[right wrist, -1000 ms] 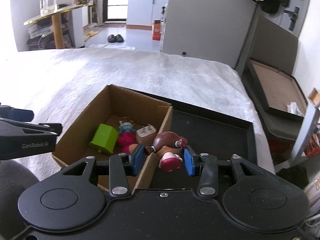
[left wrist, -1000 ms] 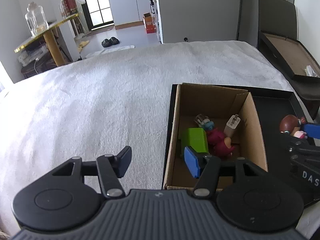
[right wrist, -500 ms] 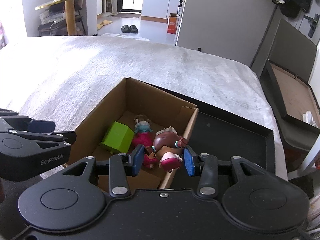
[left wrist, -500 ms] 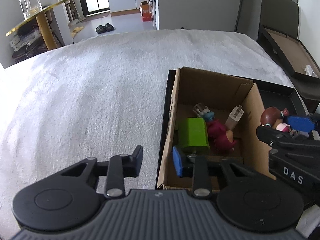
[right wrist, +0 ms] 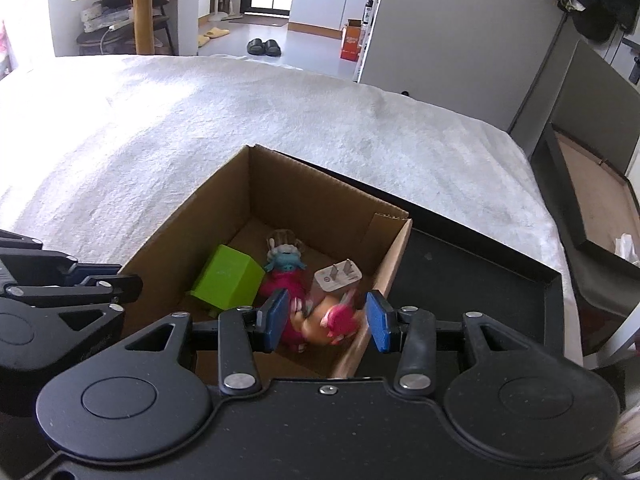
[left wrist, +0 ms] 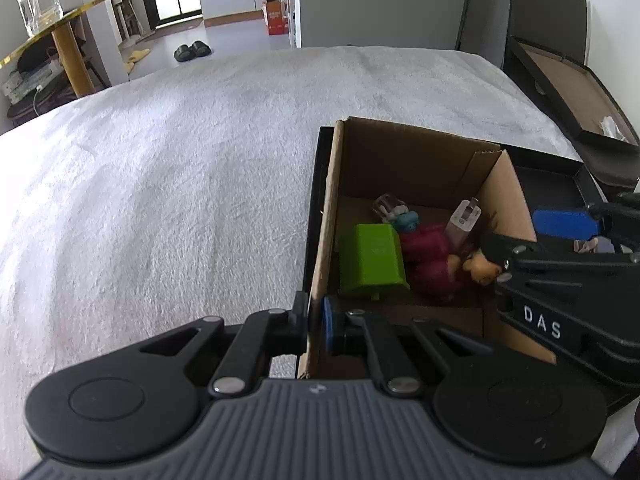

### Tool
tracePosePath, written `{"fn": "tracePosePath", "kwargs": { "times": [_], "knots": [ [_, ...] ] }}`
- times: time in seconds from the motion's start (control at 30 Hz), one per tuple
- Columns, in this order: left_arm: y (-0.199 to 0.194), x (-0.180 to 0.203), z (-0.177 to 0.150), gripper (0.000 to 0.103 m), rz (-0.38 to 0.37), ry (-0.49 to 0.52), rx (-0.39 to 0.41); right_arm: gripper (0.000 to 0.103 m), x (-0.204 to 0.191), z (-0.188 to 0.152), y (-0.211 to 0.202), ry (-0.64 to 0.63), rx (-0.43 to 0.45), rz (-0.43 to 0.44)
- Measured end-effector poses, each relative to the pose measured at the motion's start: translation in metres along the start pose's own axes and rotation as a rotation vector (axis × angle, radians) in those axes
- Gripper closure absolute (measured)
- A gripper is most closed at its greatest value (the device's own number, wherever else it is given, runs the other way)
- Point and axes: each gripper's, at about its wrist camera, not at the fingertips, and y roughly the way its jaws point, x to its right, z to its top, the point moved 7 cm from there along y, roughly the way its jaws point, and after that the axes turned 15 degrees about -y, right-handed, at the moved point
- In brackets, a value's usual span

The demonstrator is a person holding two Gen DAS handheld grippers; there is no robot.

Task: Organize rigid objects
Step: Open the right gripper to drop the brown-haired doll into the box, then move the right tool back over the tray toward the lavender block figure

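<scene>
1. The right gripper (right wrist: 327, 319) is clenched on the brown-haired plastic doll (right wrist: 312, 326), one blue pad on each flank. The doll is blurred and tipped over, so it looks loose in the pinch.
2. The doll hangs low inside the open brown cardboard box (right wrist: 304, 196), at its near right corner.
3. The left gripper (left wrist: 314, 320) is clamped on the box's left wall, one finger outside and one inside, steadying it.
4. Handling: the doll looks like light, stiff, smooth plastic that swivels easily. I'd take it across the round head or torso, not the thin limbs.
5. Beneath it lie a lime-green plastic block (left wrist: 370, 258), a magenta figure (left wrist: 428, 252) and a white plug adapter (left wrist: 464, 220).
6. The box stands in a black tray (right wrist: 460, 272) on white towelling (left wrist: 180, 180).
</scene>
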Motion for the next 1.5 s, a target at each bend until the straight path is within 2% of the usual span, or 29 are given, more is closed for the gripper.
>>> {"fn": "tracePosePath", "kwargs": {
  "times": [0.33,0.4,0.53,0.63,0.7,0.8,0.9,1.23,1.5],
  "knots": [
    [-0.002,0.000,0.001,0.096,0.016,-0.017,-0.026,0.059,0.004,-0.013,-0.012,0.028,-0.001,-0.001],
    [-0.006,0.000,0.004,0.093,0.013,-0.026,-0.022,0.059,0.008,-0.016,-0.016,0.044,0.000,-0.007],
    [-0.013,0.003,0.008,0.091,0.021,-0.026,-0.014,0.050,0.016,-0.020,-0.022,0.067,0.009,-0.022],
    [-0.018,0.007,0.009,0.085,0.027,-0.020,-0.004,0.047,0.025,-0.024,-0.026,0.099,0.018,-0.025],
    [-0.021,0.011,0.009,0.072,0.037,-0.012,-0.002,0.041,0.030,-0.028,-0.030,0.113,0.024,-0.037],
    [-0.027,0.017,0.009,0.058,0.041,0.001,0.022,0.032,0.039,-0.035,-0.035,0.132,0.034,-0.057],
    [-0.032,0.026,0.009,0.052,0.053,0.017,0.034,0.029,0.046,-0.043,-0.039,0.147,0.035,-0.070],
    [-0.037,0.059,0.005,0.049,0.084,0.097,0.046,0.026,0.070,-0.064,-0.044,0.220,0.062,-0.065],
    [-0.036,0.088,0.006,0.047,0.081,0.126,0.064,0.026,0.093,-0.082,-0.041,0.261,0.068,-0.068]
  ]
}}
